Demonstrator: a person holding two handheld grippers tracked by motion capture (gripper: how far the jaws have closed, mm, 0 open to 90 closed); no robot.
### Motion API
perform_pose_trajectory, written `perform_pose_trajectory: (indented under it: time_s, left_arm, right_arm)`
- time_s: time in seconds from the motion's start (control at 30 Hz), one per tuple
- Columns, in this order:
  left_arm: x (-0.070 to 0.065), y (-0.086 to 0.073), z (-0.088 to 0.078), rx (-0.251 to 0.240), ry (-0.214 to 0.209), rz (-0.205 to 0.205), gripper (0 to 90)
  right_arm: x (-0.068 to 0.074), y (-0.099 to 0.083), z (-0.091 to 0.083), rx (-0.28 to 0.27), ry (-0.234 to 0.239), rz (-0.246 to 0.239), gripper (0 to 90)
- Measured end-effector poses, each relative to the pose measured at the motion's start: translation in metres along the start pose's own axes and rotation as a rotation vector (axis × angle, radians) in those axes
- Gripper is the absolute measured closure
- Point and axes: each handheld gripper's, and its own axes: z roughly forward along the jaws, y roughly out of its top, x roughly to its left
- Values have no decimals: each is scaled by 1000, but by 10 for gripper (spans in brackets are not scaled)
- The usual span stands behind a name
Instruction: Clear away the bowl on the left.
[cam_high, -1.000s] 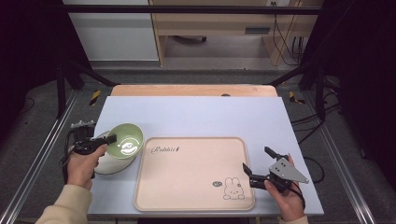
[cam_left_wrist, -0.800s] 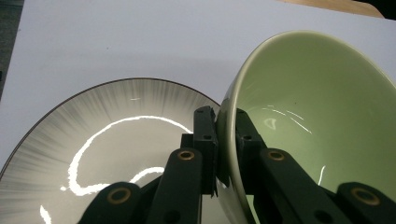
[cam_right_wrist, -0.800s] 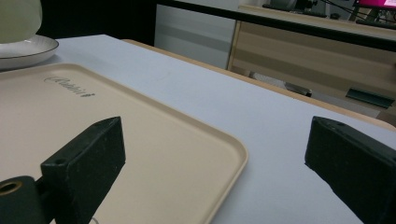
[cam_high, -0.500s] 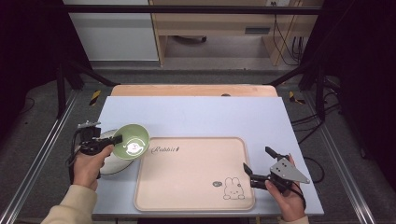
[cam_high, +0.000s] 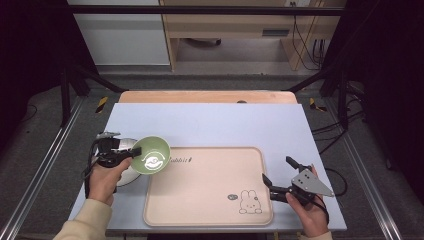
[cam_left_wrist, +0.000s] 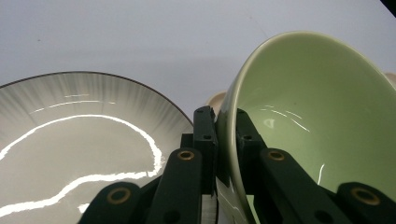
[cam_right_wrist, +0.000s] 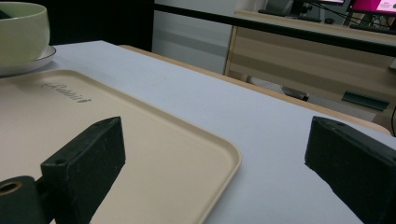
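Observation:
My left gripper (cam_high: 131, 154) is shut on the rim of a pale green bowl (cam_high: 150, 155), which hangs tilted above the left edge of the beige rabbit tray (cam_high: 200, 200). In the left gripper view the jaws pinch the green bowl (cam_left_wrist: 322, 121) by its wall, one jaw inside and one outside. Below and to the left lies a white plate (cam_high: 125, 175) with a dark rim, the same white plate (cam_left_wrist: 70, 140) seen close under the gripper. My right gripper (cam_high: 281, 176) stands open at the tray's right edge, jaws wide apart (cam_right_wrist: 215, 168) with nothing between them.
The tray (cam_right_wrist: 140, 135) lies on a light blue tabletop (cam_high: 215, 125) with a wooden strip along the far edge. A wooden desk and cables stand beyond the table. Metal frame rails run along both sides.
My left gripper has lifted the green bowl off the white plate and carried it right, toward the tray. The right gripper has stayed put.

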Motion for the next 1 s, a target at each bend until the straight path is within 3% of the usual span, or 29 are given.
perform_pose_trajectory:
  time_s: [0.33,1.0]
  left_arm:
    - [-17,-2,10,17,-29,39,830]
    - [-46,-8,19,28,-96,80,830]
  right_arm:
    - [1,0,0,2,-1,2,51]
    - [4,0,3,10,6,1,51]
